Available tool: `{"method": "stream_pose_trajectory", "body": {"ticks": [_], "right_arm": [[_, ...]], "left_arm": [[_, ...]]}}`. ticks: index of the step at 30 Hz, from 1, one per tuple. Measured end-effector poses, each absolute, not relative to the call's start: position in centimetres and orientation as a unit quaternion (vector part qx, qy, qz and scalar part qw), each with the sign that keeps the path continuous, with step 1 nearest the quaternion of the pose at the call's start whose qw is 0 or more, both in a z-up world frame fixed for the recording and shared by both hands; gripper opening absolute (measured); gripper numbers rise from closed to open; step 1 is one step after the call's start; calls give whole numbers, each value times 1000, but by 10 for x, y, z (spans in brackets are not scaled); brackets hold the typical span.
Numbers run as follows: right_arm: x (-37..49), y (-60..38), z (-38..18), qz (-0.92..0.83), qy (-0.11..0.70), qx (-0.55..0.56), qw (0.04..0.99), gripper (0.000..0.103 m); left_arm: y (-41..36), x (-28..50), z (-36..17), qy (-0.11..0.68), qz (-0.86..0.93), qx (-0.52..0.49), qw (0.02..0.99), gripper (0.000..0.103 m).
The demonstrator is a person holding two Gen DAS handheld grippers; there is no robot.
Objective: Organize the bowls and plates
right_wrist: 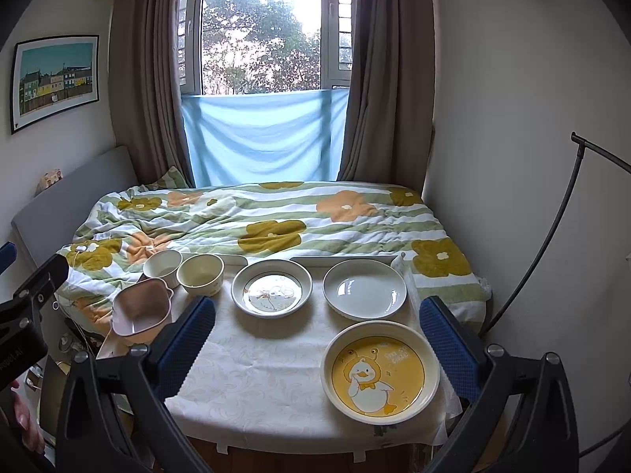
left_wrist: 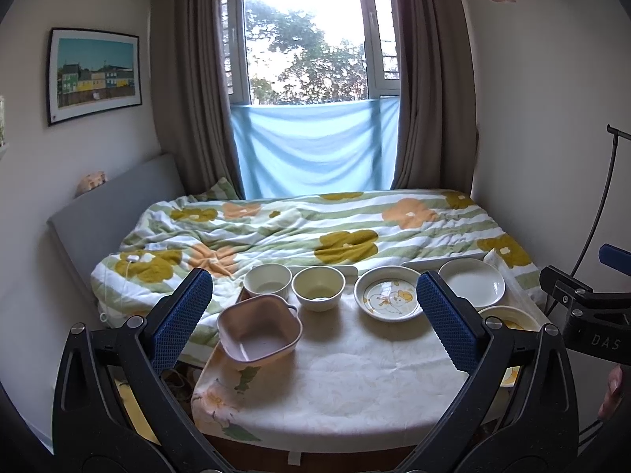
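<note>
On the cloth-covered table (left_wrist: 347, 386) (right_wrist: 260, 378) stand a pink square bowl (left_wrist: 258, 327) (right_wrist: 142, 311), two cream round bowls (left_wrist: 267, 280) (left_wrist: 318, 287) (right_wrist: 162, 264) (right_wrist: 200, 274), a duck-print plate (left_wrist: 388, 293) (right_wrist: 271, 287), a plain white plate (left_wrist: 471, 280) (right_wrist: 364, 289) and a yellow duck plate (right_wrist: 380, 370), partly hidden in the left wrist view (left_wrist: 508, 317). My left gripper (left_wrist: 313, 307) is open above the table, empty. My right gripper (right_wrist: 317, 331) is open and empty, the yellow plate between its fingers in view.
A bed with a flowered quilt (left_wrist: 315, 228) (right_wrist: 268, 216) lies just behind the table. A window with curtains (left_wrist: 307, 39) is at the back. A black curved stand (right_wrist: 552, 236) rises at the right by the wall.
</note>
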State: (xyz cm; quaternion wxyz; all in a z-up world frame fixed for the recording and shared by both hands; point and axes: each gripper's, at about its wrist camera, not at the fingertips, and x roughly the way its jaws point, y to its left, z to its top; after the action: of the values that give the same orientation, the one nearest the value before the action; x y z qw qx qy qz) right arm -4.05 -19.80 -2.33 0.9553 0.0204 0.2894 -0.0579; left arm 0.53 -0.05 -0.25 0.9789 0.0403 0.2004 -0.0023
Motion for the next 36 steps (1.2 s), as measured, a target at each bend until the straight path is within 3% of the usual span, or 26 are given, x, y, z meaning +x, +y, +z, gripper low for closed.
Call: {"method": "stream_pose_trajectory", "body": {"ticks": [36], "right_arm": [[-41, -200, -21, -55, 291, 27, 955, 103]], "left_arm": [[-3, 3, 1, 200, -2, 42, 979, 103]]}}
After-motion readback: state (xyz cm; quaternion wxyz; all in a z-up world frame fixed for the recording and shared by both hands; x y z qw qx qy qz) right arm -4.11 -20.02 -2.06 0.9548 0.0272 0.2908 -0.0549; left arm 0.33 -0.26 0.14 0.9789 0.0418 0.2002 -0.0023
